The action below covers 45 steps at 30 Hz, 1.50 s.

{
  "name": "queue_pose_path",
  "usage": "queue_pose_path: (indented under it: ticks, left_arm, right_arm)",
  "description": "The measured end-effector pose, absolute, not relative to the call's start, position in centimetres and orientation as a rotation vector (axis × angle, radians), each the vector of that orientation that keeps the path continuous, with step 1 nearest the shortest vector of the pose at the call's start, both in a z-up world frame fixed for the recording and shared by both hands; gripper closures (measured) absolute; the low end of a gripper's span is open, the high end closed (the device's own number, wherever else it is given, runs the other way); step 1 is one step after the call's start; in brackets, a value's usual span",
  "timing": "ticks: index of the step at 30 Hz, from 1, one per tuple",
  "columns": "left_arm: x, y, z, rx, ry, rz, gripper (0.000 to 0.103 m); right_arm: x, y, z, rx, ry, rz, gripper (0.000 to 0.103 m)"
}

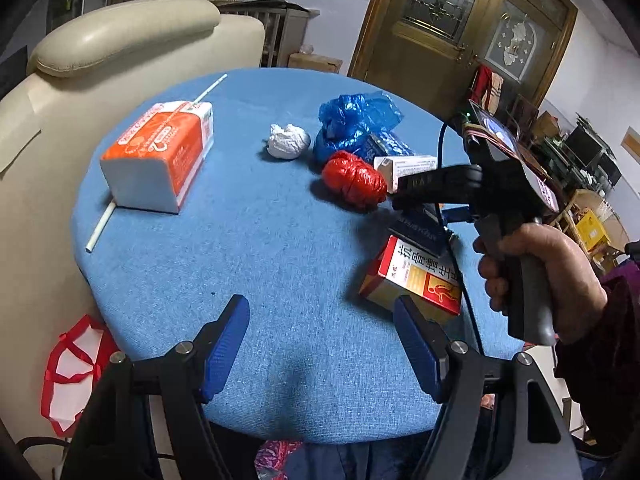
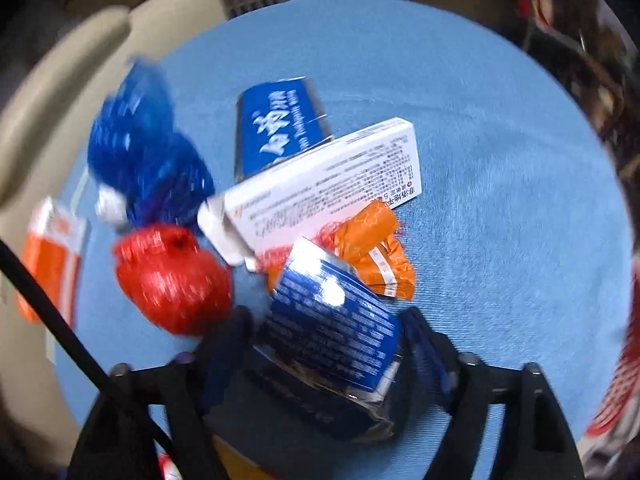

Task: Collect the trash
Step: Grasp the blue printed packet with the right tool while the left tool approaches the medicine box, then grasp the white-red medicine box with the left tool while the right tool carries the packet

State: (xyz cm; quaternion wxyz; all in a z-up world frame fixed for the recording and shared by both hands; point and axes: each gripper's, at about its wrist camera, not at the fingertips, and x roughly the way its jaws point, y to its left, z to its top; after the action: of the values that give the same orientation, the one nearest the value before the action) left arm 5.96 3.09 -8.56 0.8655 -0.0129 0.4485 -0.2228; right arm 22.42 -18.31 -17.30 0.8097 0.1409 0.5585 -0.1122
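Note:
Trash lies on a round blue table. My right gripper is shut on a dark blue carton, seen from the side in the left wrist view. Around it lie a red crumpled bag, a blue plastic bag, a white medicine box, a blue box and an orange wrapper. My left gripper is open and empty above the table's near edge. A red and yellow box lies just beyond its right finger. A white paper ball sits mid-table.
An orange and white tissue pack lies on a white straw at the left. A cream leather chair stands behind the table. A red and white bag hangs below the table's left edge. A wooden door is at the back.

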Motion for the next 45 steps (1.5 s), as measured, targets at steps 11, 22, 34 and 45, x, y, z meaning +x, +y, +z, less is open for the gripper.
queue_pose_path:
  ticks: [11,22,34,45]
  left_arm:
    - [6.6,0.3,-8.4,-0.088,1.019,-0.513,0.028]
    - [9.4,-6.2,-11.5,-0.197,1.224,-0.364,0.028]
    - [11.1,-8.7,-13.7,-0.220,1.302,-0.231,0.028]
    - [9.3,-10.3,-12.0,-0.070,1.183,-0.263,0.050]
  right_arm:
    - [15.6,-20.7,-16.8,0.345,1.113,-0.092,0.029]
    - [7.9,-27.9,-13.1,0.444,0.884,-0.131,0.028]
    - [3.6,-29.9,-12.0,0.449,0.781,-0.125,0.028]
    - [0.6,-30.9,-10.9,0.462,0.695,-0.135,0.028]
